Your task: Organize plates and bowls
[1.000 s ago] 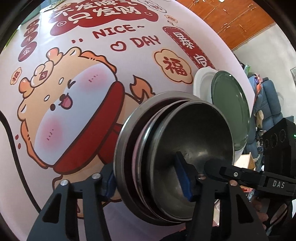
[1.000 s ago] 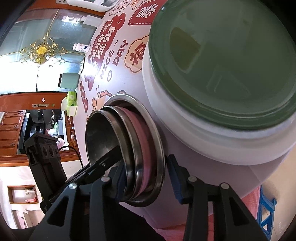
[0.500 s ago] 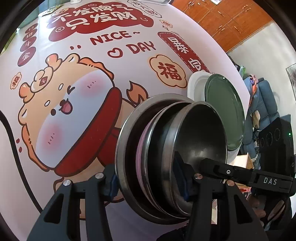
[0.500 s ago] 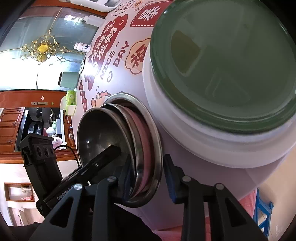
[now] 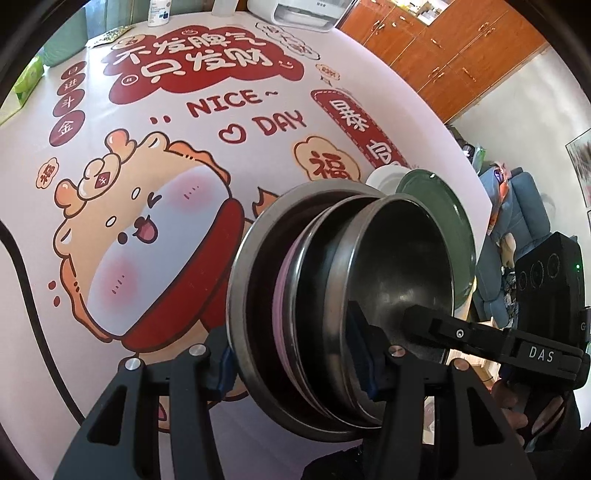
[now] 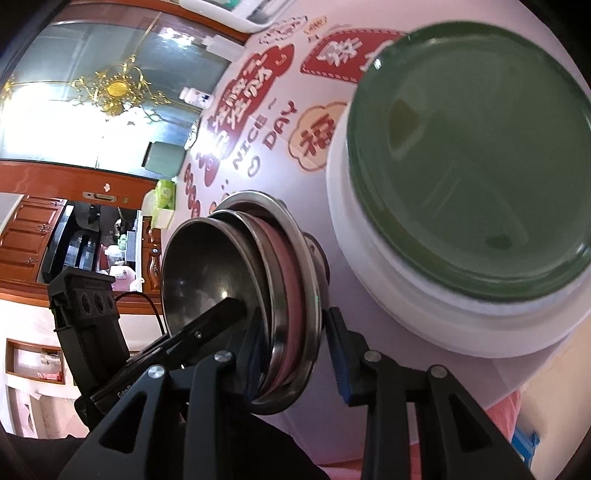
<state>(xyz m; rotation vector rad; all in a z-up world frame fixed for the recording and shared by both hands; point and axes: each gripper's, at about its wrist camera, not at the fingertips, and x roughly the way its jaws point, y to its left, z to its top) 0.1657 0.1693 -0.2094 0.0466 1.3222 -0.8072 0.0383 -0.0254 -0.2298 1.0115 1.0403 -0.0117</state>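
Note:
A stack of nested steel bowls (image 5: 332,295) with a pink bowl (image 5: 282,295) among them sits tilted near the table's front edge. My left gripper (image 5: 293,360) is shut on its rims, one pad outside the outer bowl and one inside the innermost bowl. My right gripper (image 6: 297,350) grips the same stack (image 6: 258,266) from the other side, with one finger (image 5: 417,317) inside the innermost bowl and the other pad against the outer rim. A green plate (image 6: 472,147) lies on a white plate (image 6: 369,266) just beyond the bowls.
A printed cartoon tablecloth (image 5: 147,221) covers the table. At its far edge stand a white appliance (image 5: 295,11), a bottle (image 5: 159,11) and a green tissue pack (image 5: 29,74). A black cable (image 5: 22,277) runs along the left. Wooden cabinets (image 5: 461,48) and a blue sofa (image 5: 517,206) lie beyond.
The right gripper's jaws have narrowed onto the stack's rim. The left gripper has risen a little with the bowls, and the table looks farther below.

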